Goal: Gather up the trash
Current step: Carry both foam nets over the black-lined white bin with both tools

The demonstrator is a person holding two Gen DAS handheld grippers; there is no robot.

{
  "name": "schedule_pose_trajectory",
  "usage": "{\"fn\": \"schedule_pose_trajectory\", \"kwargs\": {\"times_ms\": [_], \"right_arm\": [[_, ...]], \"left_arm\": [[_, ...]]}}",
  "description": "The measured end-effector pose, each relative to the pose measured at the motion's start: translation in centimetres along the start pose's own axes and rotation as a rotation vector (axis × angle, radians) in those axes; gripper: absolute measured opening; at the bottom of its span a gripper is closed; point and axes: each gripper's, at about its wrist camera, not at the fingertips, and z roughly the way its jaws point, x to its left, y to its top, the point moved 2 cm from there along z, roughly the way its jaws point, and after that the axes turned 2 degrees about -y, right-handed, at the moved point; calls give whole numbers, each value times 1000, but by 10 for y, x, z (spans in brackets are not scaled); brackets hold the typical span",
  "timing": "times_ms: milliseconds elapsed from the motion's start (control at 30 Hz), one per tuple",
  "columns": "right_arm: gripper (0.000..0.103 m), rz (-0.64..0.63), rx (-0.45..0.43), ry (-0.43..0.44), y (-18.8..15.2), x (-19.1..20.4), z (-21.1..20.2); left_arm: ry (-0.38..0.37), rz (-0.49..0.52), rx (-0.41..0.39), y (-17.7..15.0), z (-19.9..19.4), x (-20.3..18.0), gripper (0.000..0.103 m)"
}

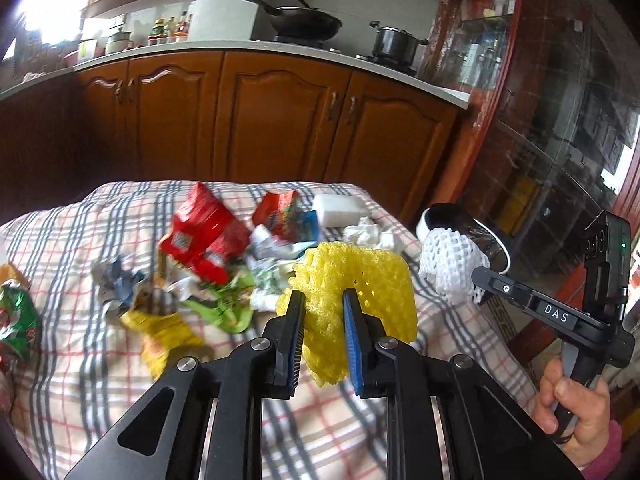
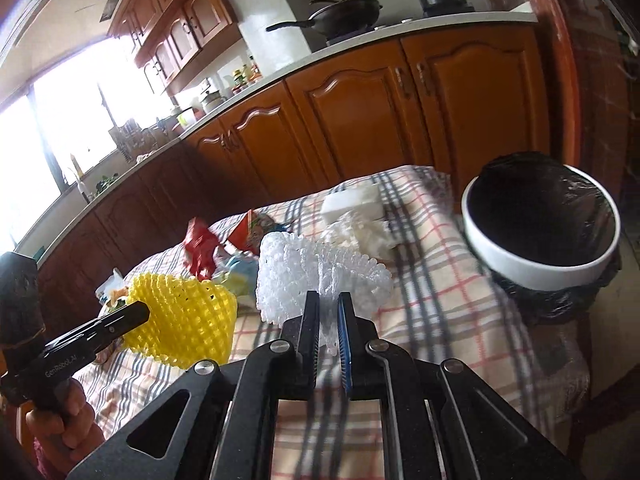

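My left gripper (image 1: 324,300) is shut on a yellow foam fruit net (image 1: 360,280) and holds it above the checked tablecloth (image 1: 100,360). My right gripper (image 2: 329,304) is shut on a white foam fruit net (image 2: 320,272), lifted over the cloth, left of the white trash bin with a black liner (image 2: 540,220). In the left wrist view the white net (image 1: 452,268) hangs in front of the bin (image 1: 468,228). The yellow net also shows in the right wrist view (image 2: 184,316). Red snack wrappers (image 1: 204,236), crumpled paper (image 1: 368,232) and a yellow wrapper (image 1: 160,332) lie on the cloth.
A white foam block (image 1: 340,208) lies at the far edge of the table. A green wrapper (image 1: 16,320) lies at the left edge. Wooden kitchen cabinets (image 1: 280,120) with a wok (image 1: 304,20) and a pot (image 1: 396,42) stand behind. A glass-fronted cabinet (image 1: 560,120) stands at right.
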Motion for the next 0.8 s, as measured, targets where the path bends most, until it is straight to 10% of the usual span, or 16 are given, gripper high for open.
{"fn": "schedule_pose_trajectory", "kwargs": {"times_ms": [800], "right_arm": [[9, 145, -71, -156, 48, -129, -30]], "left_arm": [[-142, 141, 51, 95, 161, -77, 18]]}}
